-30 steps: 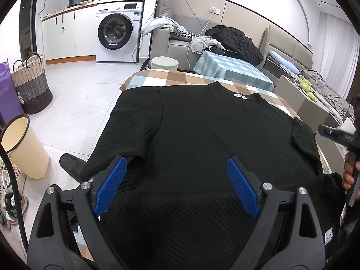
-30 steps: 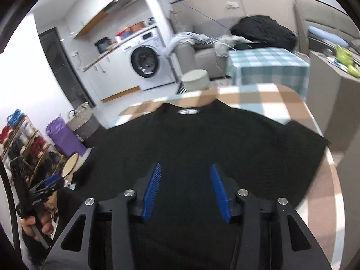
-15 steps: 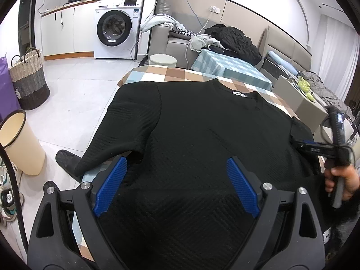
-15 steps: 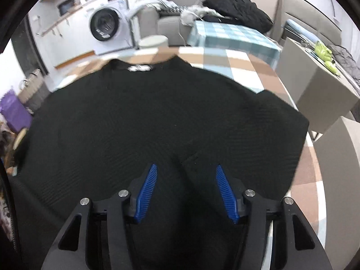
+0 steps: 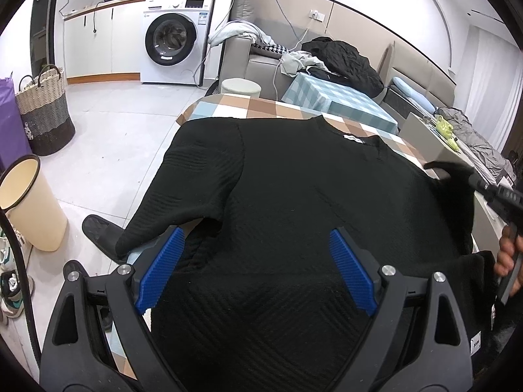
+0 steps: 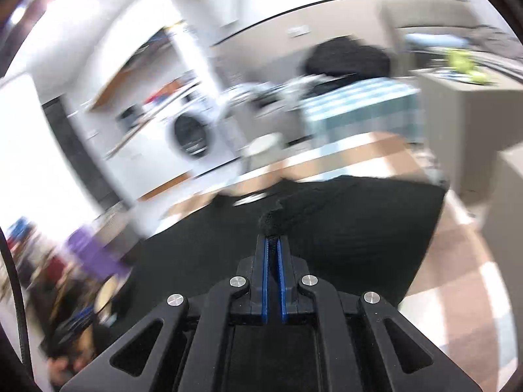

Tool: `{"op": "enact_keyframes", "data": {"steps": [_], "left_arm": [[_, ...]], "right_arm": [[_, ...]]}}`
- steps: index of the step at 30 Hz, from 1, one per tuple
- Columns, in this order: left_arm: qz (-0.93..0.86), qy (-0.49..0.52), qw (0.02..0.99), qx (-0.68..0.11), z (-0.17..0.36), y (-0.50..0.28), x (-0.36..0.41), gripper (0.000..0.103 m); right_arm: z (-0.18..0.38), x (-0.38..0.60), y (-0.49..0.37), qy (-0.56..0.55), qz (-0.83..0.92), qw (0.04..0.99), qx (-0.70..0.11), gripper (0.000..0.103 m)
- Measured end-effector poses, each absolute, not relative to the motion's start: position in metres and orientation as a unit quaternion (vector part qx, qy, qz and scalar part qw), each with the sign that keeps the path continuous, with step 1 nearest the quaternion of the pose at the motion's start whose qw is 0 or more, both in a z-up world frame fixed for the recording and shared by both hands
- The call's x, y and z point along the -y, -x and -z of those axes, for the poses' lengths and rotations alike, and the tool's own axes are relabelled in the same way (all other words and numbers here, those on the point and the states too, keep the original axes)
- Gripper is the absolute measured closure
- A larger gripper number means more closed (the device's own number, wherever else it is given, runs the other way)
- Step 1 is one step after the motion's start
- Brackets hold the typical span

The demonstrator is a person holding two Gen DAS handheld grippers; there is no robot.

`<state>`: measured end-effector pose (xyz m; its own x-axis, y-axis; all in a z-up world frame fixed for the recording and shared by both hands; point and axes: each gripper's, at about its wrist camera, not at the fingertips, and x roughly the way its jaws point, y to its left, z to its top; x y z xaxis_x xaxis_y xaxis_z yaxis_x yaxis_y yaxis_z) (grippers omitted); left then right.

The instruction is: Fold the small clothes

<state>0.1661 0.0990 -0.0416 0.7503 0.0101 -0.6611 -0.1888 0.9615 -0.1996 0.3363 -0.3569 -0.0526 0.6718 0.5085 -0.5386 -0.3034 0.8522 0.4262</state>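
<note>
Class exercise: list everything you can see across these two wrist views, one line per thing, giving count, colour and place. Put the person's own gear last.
sweater: one, black, spread on the table
table: one, brown-blue check cloth, under the sweater
washing machine: one, white, far wall
basket: one, beige-grey woven, floor left
bin: one, cream, floor near left
sofa: one, grey, strewn with clothes
left gripper: blue pads, open over the hem
right gripper: blue pads, just closed, pinching sweater fabric
</note>
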Motion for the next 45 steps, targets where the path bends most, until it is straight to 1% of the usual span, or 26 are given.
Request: {"op": "enact_keyframes", "data": {"steps": [4,7,8,11,14,15,17,20,23,24,26,27,29,30,31,33,38,41,43,45], "left_arm": [[-0.055,0.125,0.927,-0.349,0.040,-0.167,-0.095,0.014],[-0.056,0.123,0.928,-0.348,0.040,-0.166,-0.093,0.014],[-0.057,0.123,0.927,-0.349,0.040,-0.166,-0.093,0.014],[-0.062,0.125,0.926,-0.352,0.041,-0.165,-0.093,0.014],[-0.068,0.128,0.925,-0.352,0.041,-0.161,-0.097,0.014],[-0.072,0.132,0.923,-0.354,0.042,-0.160,-0.099,0.014],[-0.079,0.148,0.920,-0.354,0.044,-0.158,-0.107,0.014],[-0.093,0.178,0.913,-0.356,0.049,-0.152,-0.124,0.014],[-0.098,0.229,0.900,-0.359,0.056,-0.145,-0.149,0.014],[-0.097,0.254,0.893,-0.359,0.058,-0.143,-0.158,0.015],[-0.085,0.297,0.881,-0.359,0.063,-0.140,-0.175,0.028],[-0.078,0.323,0.871,-0.362,0.066,-0.140,-0.183,0.031],[-0.052,0.380,0.852,-0.357,0.075,-0.142,-0.199,0.032],[-0.053,0.405,0.840,-0.357,0.081,-0.143,-0.208,0.032],[-0.054,0.423,0.833,-0.353,0.085,-0.143,-0.215,0.032],[-0.057,0.454,0.820,-0.344,0.095,-0.145,-0.230,0.032],[-0.055,0.485,0.793,-0.365,0.123,-0.166,-0.242,0.032],[-0.060,0.494,0.791,-0.355,0.131,-0.177,-0.248,0.032],[-0.088,0.480,0.801,-0.347,0.130,-0.182,-0.249,0.032],[-0.105,0.464,0.807,-0.349,0.131,-0.190,-0.251,0.041]], "right_arm": [[0.072,0.326,-0.332,-0.089,-0.250,0.884,-0.386,0.098],[0.101,0.313,-0.339,-0.060,-0.264,0.847,-0.457,0.097],[0.107,0.308,-0.338,-0.043,-0.266,0.844,-0.463,0.097],[0.119,0.301,-0.336,-0.016,-0.262,0.827,-0.497,0.085],[0.114,0.310,-0.332,-0.033,-0.265,0.838,-0.476,0.071],[0.111,0.314,-0.331,-0.046,-0.264,0.843,-0.466,0.063],[0.114,0.316,-0.334,-0.059,-0.245,0.847,-0.468,0.062],[0.126,0.314,-0.332,-0.045,-0.210,0.842,-0.496,0.062],[0.116,0.321,-0.326,-0.069,-0.204,0.850,-0.480,0.062],[0.112,0.324,-0.323,-0.073,-0.203,0.853,-0.475,0.061],[0.102,0.327,-0.316,-0.083,-0.200,0.860,-0.463,0.060],[0.098,0.329,-0.311,-0.089,-0.201,0.861,-0.458,0.059],[0.092,0.331,-0.304,-0.092,-0.201,0.864,-0.452,0.059],[0.090,0.332,-0.299,-0.094,-0.200,0.866,-0.449,0.057],[0.089,0.333,-0.295,-0.097,-0.199,0.866,-0.448,0.054],[0.087,0.333,-0.289,-0.104,-0.198,0.866,-0.448,0.054],[0.089,0.338,-0.283,-0.115,-0.189,0.864,-0.453,0.054],[0.089,0.343,-0.278,-0.122,-0.182,0.865,-0.452,0.054],[0.089,0.344,-0.278,-0.125,-0.179,0.865,-0.453,0.054],[0.090,0.344,-0.277,-0.124,-0.177,0.865,-0.453,0.054]]}}
